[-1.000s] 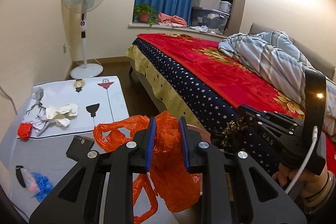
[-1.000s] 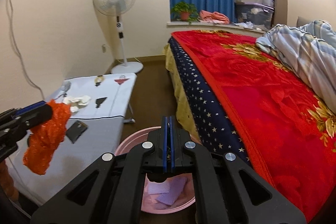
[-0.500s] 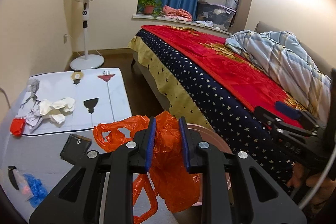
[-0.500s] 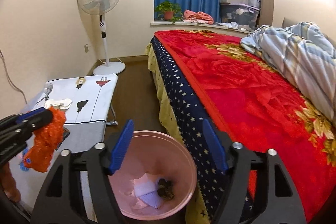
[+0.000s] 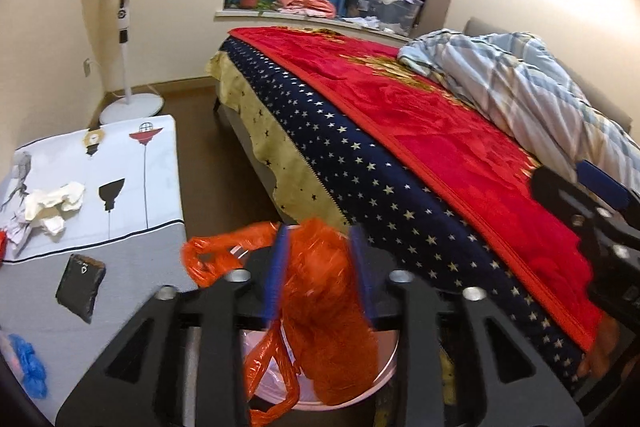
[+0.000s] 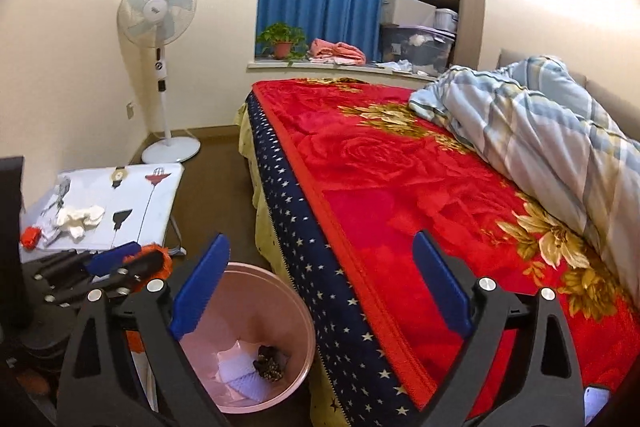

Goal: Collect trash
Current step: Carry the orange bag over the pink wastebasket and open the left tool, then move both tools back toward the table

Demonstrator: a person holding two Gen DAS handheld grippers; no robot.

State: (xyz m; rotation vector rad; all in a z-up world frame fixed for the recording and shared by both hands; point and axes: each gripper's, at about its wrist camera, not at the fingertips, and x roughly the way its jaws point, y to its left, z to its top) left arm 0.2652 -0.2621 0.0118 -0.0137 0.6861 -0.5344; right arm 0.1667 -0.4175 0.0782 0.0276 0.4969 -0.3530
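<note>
Orange bag [image 5: 324,307]: between left gripper [image 5: 320,271] jaws just opening; release squarely over pink bin [image 6: 256,343].
Right gripper [image 6: 320,287]: just spread, empty.

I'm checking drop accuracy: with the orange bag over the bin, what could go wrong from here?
1. The left claw has just been opening with the orange plastic bag between its pads; a bag handle loop trails left past the pink trash bin rim and may drape outside.
2. The light bag could cling to a pad instead of falling.
3. The open right claw hovers close by and could snag it.
</note>
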